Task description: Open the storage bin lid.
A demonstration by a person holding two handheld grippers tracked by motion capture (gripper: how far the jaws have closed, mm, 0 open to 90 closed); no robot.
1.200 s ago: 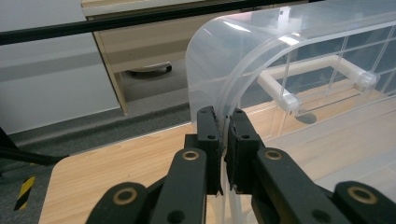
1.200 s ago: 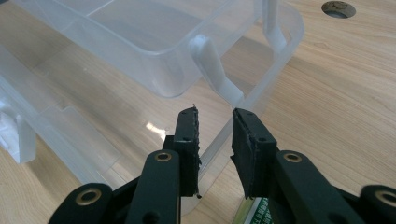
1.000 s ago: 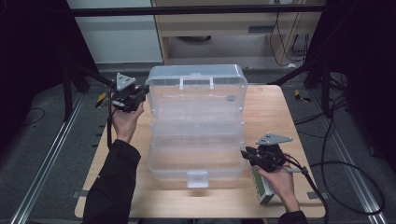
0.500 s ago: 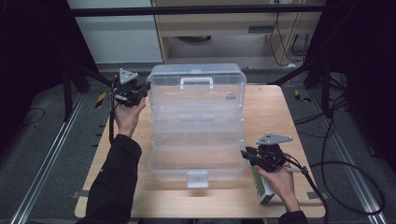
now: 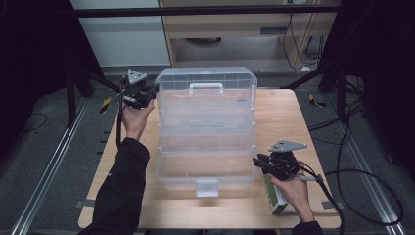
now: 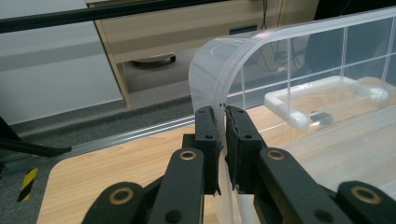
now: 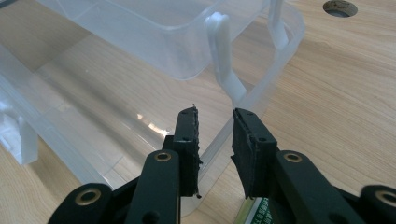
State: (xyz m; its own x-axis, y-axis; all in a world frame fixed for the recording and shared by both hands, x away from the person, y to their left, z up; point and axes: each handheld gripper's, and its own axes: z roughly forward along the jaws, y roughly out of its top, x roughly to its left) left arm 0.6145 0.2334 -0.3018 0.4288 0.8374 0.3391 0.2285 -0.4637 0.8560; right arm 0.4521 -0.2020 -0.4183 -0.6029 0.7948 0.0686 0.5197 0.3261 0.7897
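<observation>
While the left gripper [image 5: 149, 93] pinches the lid [image 6: 219, 70] edge at the far left corner of the clear tiered box [image 5: 205, 142], the right gripper [image 5: 259, 162] straddles the bottom tray's near right rim [image 7: 261, 105], jaws slightly spread, seemingly unpressed.

One clear plastic tiered box [image 5: 205, 132] on the table [image 5: 293, 112], two grippers beside it, one small green carton [image 5: 275, 198] by its front right corner
</observation>
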